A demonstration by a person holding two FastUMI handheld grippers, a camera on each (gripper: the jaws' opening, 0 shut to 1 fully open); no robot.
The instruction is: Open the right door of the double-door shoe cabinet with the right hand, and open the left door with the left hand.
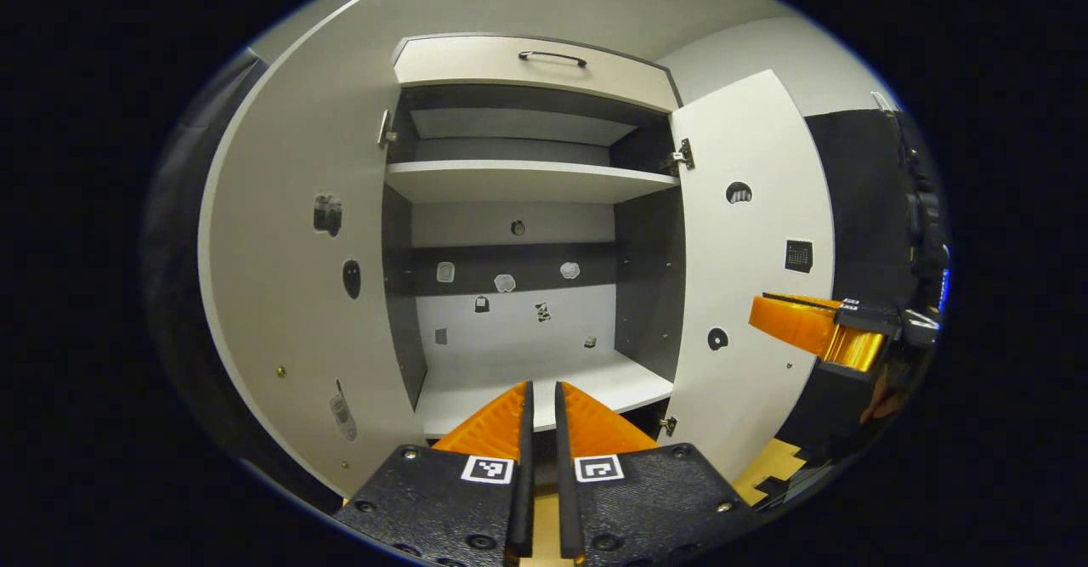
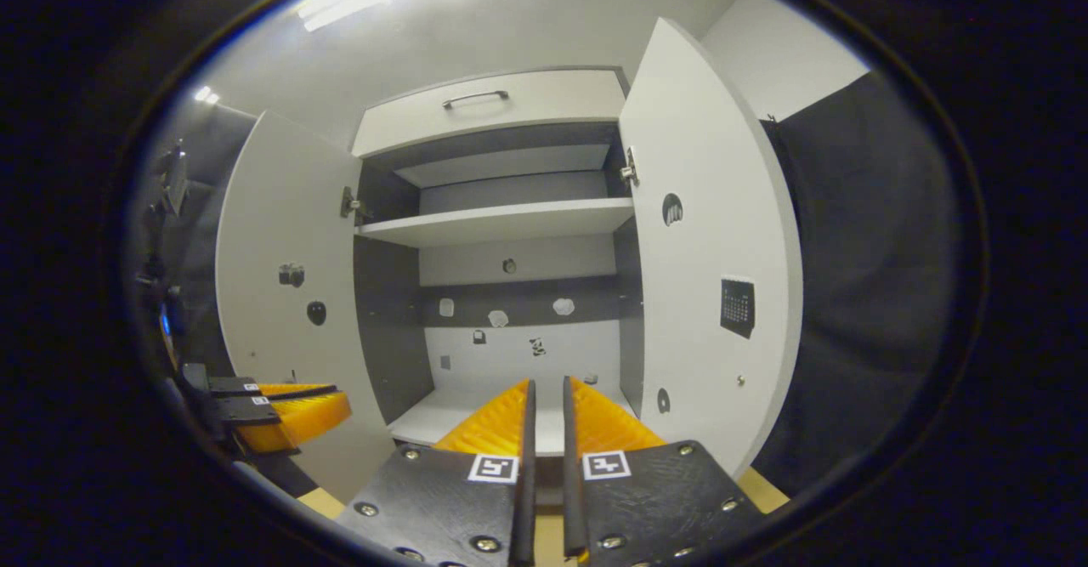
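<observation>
Close in, left gripper point(image 1: 542, 393) and right gripper point(image 2: 544, 390) both clenched on nothing, fingers almost touching, ribbed wedge shapes on flat screwed plates. Just behind, left door point(image 1: 289, 295) and right door point(image 1: 752, 252) of the shoe cabinet point(image 1: 527, 180) already swung wide, so best to draw both hands straight back, without brushing the panels. Smooth matt boards, small metal hinges. Farther in, bare shelves, dark side walls, a curved bar handle point(image 1: 552, 57) on the top panel.

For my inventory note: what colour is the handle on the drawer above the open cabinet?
The handle is dark, metallic-looking, on a pale drawer front. The left gripper view shows it best.
</observation>
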